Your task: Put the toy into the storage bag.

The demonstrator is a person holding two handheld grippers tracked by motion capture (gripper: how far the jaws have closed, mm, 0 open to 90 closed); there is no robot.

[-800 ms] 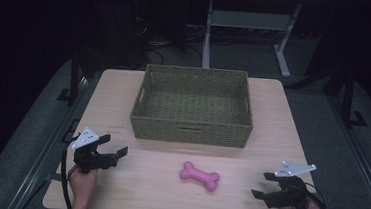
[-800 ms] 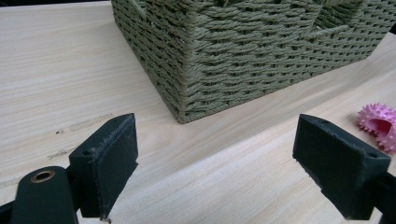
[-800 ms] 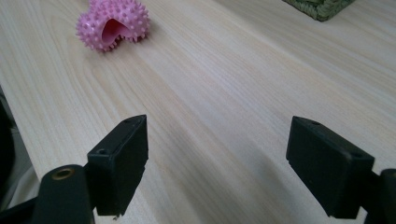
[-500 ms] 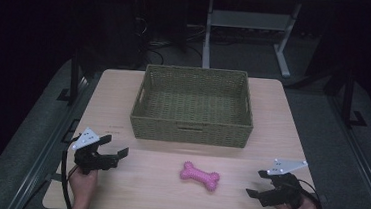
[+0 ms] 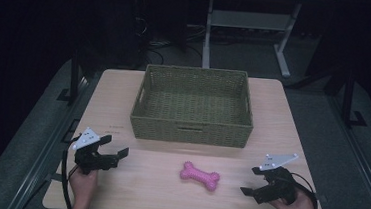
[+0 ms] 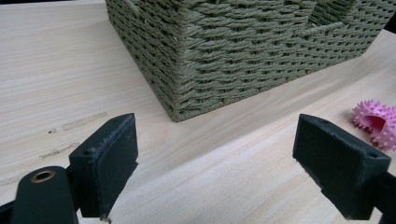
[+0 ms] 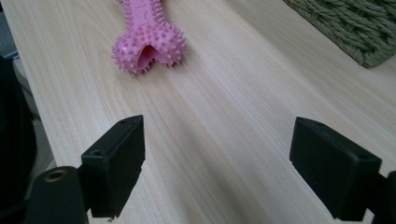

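Note:
A pink spiky bone toy [image 5: 199,175] lies on the wooden table [image 5: 283,117], in front of the green woven basket [image 5: 193,105], which holds nothing. My right gripper [image 5: 249,181] hovers low to the right of the bone, pointing at it, open and with nothing between its jaws. In the right gripper view the bone [image 7: 149,42] lies a short way ahead of the spread gripper [image 7: 219,158]. My left gripper [image 5: 115,146] rests open at the table's front left. Its own view has the gripper [image 6: 224,158] facing the basket's corner [image 6: 261,51], with the bone's end [image 6: 376,123] at the right edge.
The basket's front wall stands just behind the bone, and a corner of the basket [image 7: 355,28] appears at the top right of the right gripper view. The table's front edge runs close behind both hands. A metal desk frame [image 5: 245,24] stands beyond the table.
My right gripper has slid left, closer to the bone, with its jaws still wide. The left gripper, the bone and the basket have stayed put.

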